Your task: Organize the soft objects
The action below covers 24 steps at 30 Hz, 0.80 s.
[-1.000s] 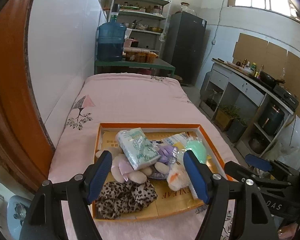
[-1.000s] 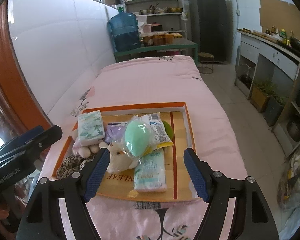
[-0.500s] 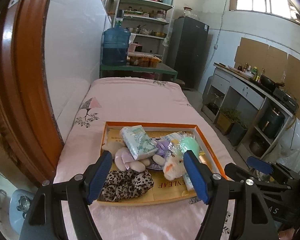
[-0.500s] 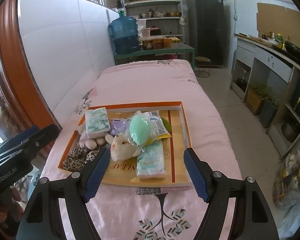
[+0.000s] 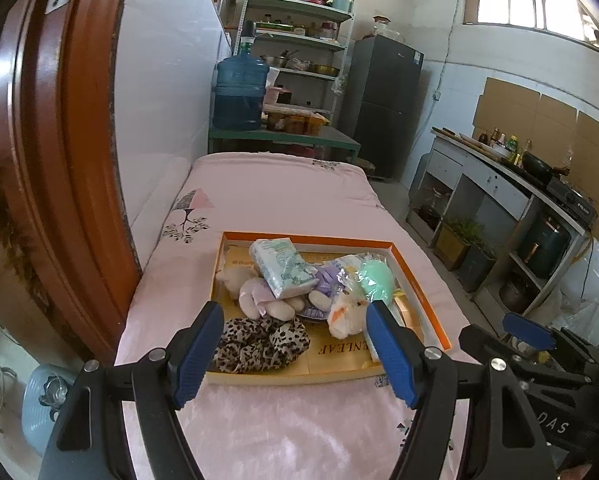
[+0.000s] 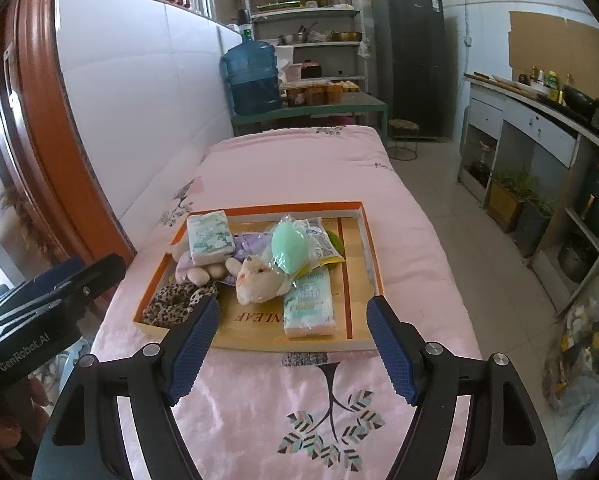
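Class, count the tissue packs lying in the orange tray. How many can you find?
2: one tissue pack on the pile at the tray's far left, another flat at its near edge. More may hide underneath.

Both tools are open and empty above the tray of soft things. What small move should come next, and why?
Probably lower the left tool onto the leopard-print scrunchie. It lies alone at the tray's near-left corner, nearest that tool, while the other items are piled together.

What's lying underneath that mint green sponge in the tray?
The green sponge, in clear wrap, rests on a printed plastic packet and a plush toy. A tissue pack pokes out below it. Whatever lies deeper in the tray is covered.
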Each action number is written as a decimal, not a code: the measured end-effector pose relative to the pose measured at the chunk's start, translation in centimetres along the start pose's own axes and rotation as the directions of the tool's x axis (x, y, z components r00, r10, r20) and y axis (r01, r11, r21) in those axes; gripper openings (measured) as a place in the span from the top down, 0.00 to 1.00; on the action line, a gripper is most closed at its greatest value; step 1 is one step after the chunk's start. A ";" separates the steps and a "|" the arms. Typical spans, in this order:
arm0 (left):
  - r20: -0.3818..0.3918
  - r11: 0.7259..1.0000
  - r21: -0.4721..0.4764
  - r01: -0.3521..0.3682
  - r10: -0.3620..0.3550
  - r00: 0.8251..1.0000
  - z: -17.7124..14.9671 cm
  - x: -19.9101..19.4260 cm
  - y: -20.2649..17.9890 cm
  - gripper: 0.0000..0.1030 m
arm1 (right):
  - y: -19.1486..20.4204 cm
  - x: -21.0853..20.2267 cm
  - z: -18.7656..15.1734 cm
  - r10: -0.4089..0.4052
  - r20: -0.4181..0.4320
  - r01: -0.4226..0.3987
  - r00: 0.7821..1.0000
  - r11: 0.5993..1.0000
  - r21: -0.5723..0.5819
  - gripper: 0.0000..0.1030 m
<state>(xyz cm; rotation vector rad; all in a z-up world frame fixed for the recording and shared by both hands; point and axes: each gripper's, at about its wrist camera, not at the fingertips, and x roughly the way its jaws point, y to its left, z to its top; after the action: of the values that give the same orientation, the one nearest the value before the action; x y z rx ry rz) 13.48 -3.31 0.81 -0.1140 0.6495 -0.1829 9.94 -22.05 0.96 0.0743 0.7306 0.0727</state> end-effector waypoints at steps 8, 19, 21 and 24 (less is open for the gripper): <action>-0.004 1.000 0.002 -0.005 0.005 1.000 -0.9 -1.2 0.0 0.29 | 1.0 -1.7 -0.7 0.001 0.018 -0.001 1.000 1.000 -0.014 0.25; 0.032 1.000 0.001 -0.027 0.027 0.999 -2.0 -3.8 0.0 0.29 | 2.3 -4.3 -1.4 0.001 0.061 0.002 0.998 0.999 -0.041 0.25; 0.039 0.999 -0.006 -0.035 0.035 0.999 -2.1 -4.4 0.1 0.29 | 2.4 -4.7 -1.5 0.000 0.071 0.003 0.997 0.999 -0.043 0.25; 0.041 0.999 -0.013 -0.045 0.046 0.998 -2.2 -5.0 0.1 0.29 | 2.5 -5.3 -1.7 0.001 0.080 0.003 0.997 0.999 -0.046 0.25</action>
<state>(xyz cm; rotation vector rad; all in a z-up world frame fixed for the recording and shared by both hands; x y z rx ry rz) 8.25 -2.30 2.00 -0.1141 0.6114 -0.1328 4.75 -19.99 3.46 0.0326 0.6486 0.0853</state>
